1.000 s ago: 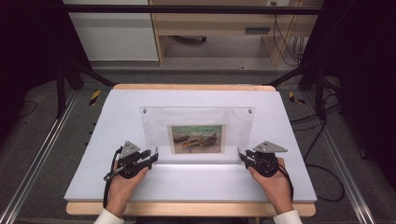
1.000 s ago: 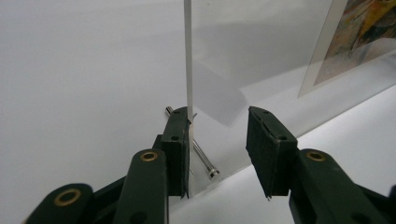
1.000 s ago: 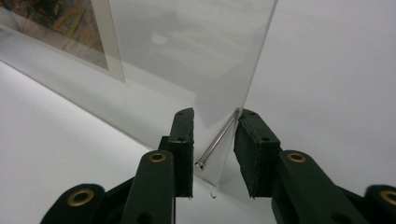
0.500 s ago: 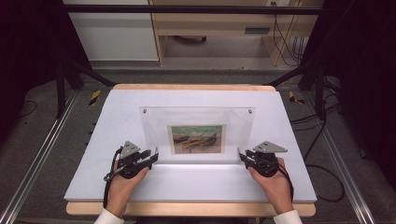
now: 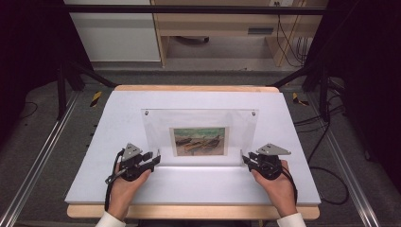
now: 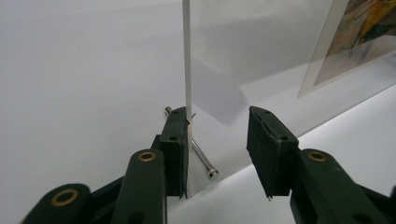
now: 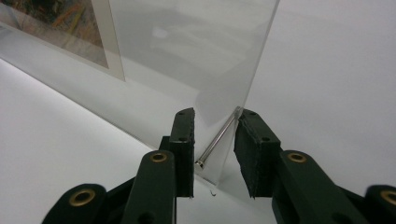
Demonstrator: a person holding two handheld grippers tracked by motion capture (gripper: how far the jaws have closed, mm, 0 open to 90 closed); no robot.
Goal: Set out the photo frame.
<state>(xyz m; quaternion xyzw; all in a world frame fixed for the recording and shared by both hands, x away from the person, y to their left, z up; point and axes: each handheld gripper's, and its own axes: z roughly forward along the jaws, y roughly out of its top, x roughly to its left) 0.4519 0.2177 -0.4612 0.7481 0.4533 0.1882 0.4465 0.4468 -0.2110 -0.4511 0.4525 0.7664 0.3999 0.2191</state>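
Observation:
A clear acrylic picture frame (image 5: 198, 119) stands tilted on the white table (image 5: 189, 185), with a small painting of boats (image 5: 198, 141) low in its middle. My left gripper (image 5: 154, 158) is at the frame's lower left corner. In the left gripper view it (image 6: 219, 122) is open; the pane's edge (image 6: 187, 56) rests against the inner face of one jaw, and a metal pin (image 6: 202, 159) lies below. My right gripper (image 5: 245, 159) is at the lower right corner. In the right gripper view it (image 7: 217, 120) is open around the pane's corner and its metal pin (image 7: 218, 141).
Two small screws (image 5: 146, 113) (image 5: 254, 113) sit in the frame's top corners. The table has a wooden rim (image 5: 189, 212). Metal rails (image 5: 38, 161) run along the floor on both sides, cables (image 5: 326, 142) lie at the right, and a cabinet (image 5: 113, 33) stands behind.

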